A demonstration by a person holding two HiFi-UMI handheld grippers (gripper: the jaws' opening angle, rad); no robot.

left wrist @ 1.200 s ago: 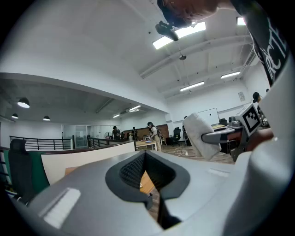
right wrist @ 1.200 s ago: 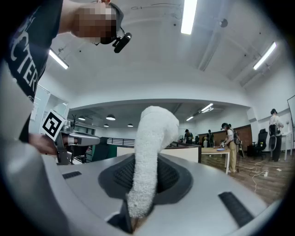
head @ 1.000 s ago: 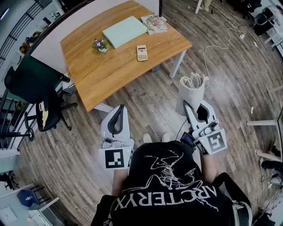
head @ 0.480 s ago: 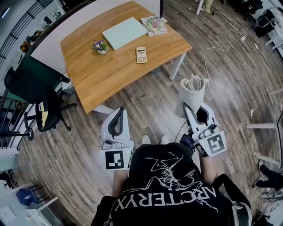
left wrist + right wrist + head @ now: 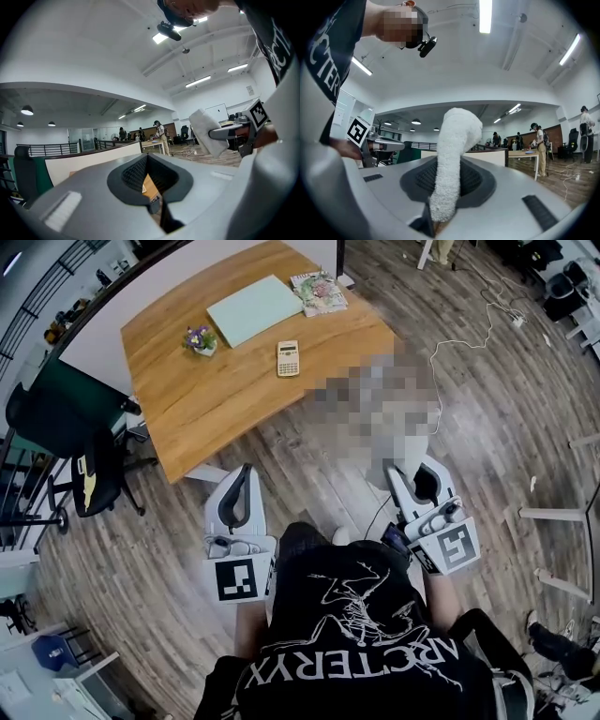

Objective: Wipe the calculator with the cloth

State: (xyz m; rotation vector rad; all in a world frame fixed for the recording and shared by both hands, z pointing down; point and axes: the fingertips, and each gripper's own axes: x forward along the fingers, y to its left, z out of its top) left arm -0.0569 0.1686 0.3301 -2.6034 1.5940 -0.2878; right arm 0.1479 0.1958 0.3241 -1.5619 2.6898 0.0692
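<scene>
My right tool (image 5: 443, 206) is clamped on the white cloth (image 5: 452, 154), which stands up out of the jaws and flops over at its top. My left tool (image 5: 244, 476) has its jaws drawn together with nothing between them. I hold both tools low in front of me over the wooden floor (image 5: 309, 456), off the near edge of the desk (image 5: 216, 399) and well apart from it. The calculator (image 5: 288, 358) lies flat on the desk, right of its middle and nearer the far edge than the near one. A pale green pad (image 5: 255, 309) lies just beyond it. A magazine (image 5: 319, 292) sits at the far right corner, and a small flower pot (image 5: 199, 338) stands to the calculator's left.
</scene>
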